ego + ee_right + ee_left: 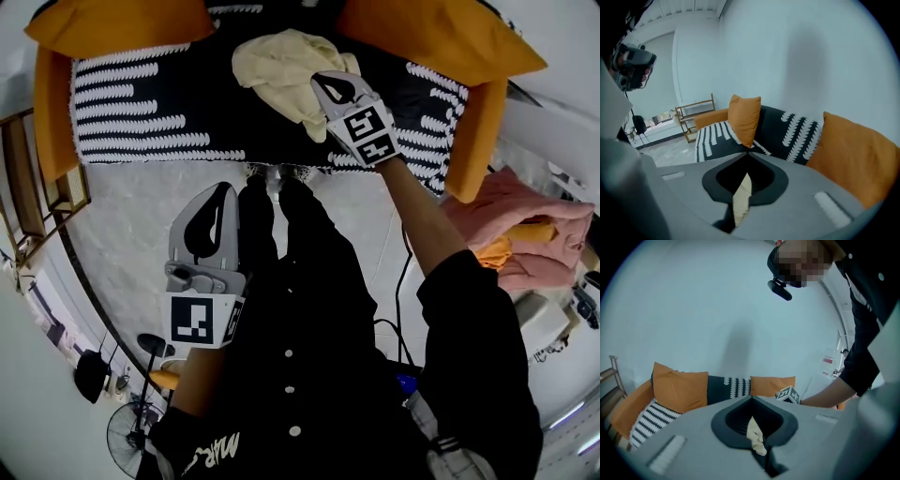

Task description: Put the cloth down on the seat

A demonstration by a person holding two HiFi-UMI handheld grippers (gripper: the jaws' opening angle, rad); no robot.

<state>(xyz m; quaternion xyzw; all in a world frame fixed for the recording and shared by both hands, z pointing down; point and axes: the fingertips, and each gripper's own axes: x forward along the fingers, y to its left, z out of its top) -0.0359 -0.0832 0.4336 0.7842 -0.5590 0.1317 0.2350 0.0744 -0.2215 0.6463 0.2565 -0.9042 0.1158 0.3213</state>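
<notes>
Cloth [277,66], pale yellow and bunched, is held over the black-and-white patterned seat [141,103] of the sofa, between the orange cushions [122,23]. It seems to hang clear of the seat, though contact cannot be ruled out. The right gripper [319,84] is clamped on the cloth, which bulges past its tips toward the sofa back, so the seat lies straight below it and lowering looks enough. The left gripper [225,187] is well apart, above the floor by the person's legs, jaws drawn together on nothing. A pale sliver in their seam may be the cloth beyond.
</notes>
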